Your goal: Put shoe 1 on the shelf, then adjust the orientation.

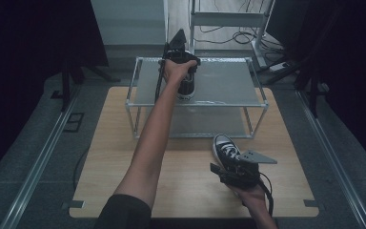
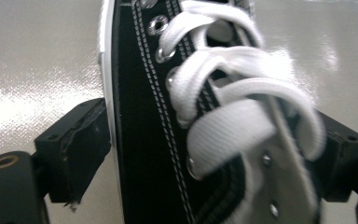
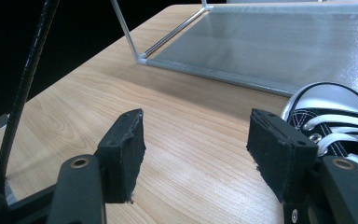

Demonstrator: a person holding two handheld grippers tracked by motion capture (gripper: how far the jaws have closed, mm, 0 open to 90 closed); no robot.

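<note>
Black canvas high-top sneaker (image 1: 187, 87) stands on the top shelf of the clear two-tier rack (image 1: 228, 102), at twelve o'clock on the wooden table (image 1: 124, 157). The left gripper (image 1: 183, 59) reaches down over it; in the left gripper view the shoe sits between the spread jaws, and whether the pads press on it I cannot tell. A second sneaker (image 1: 225, 145) lies on the table at five o'clock, just beside the right gripper (image 3: 193, 151), whose jaws stand apart with nothing between them.
</note>
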